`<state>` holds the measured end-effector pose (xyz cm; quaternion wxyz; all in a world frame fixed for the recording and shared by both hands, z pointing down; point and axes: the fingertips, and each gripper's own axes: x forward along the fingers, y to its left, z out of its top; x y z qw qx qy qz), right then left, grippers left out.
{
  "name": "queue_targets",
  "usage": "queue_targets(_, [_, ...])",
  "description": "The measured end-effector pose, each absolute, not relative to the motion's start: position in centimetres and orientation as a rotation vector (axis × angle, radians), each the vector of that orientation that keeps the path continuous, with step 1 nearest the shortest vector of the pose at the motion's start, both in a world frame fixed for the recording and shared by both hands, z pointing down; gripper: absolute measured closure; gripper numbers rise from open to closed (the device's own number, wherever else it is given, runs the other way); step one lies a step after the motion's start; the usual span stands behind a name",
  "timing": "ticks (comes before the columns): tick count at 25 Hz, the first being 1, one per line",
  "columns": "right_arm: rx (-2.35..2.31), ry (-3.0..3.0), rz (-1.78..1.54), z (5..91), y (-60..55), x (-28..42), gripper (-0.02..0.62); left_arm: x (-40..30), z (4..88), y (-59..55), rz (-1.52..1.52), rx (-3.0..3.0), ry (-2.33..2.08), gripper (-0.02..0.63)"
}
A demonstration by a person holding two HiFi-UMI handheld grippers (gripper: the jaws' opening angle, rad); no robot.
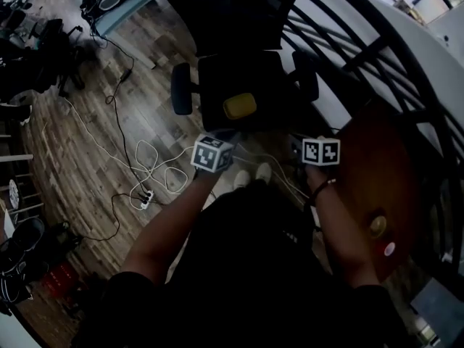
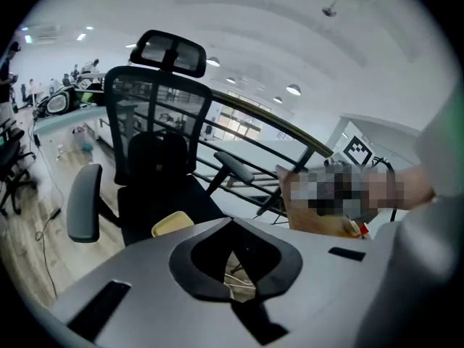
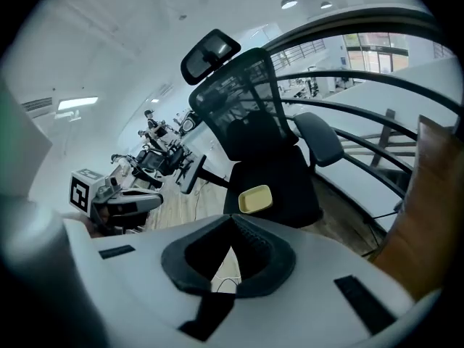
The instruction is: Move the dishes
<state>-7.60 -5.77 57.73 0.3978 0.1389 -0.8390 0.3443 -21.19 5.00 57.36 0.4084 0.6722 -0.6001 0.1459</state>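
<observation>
left gripper (image 2: 232,228): held out on the person's left forearm; fingers closed together, nothing between them.
right gripper (image 3: 232,225): held out level with the left one, just beside it; fingers closed together, holding nothing.
yellow dish (image 1: 239,106): a shallow rounded-rectangle dish lying flat on the seat of the office chair, ahead of both grippers and apart from them.
office chair (image 1: 250,71): black, with mesh back, headrest and two armrests; it faces the person.
worktop (image 1: 377,165): round brown wood at the person's right, with a couple of small items near its edge.
floor (image 1: 80,158): wood planks with white cables and a power strip (image 1: 145,198).
railing (image 1: 377,56): dark curved bars behind the chair.
</observation>
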Motion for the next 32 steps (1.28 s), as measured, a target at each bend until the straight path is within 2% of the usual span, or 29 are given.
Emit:
queue_targets(15, [0.142, -2.105, 0.821, 59.8, -9.5, -12.4, 0.584, -24.1, 58.0, 3.0, 0.336, 1.574, -1.612, 0.615])
queue_targets(32, [0.309, -2.066, 0.905, 60.2, -6.5, -17.8, 0.584, -31.0, 58.2, 4.5, 0.331, 1.692, -1.494, 0.615])
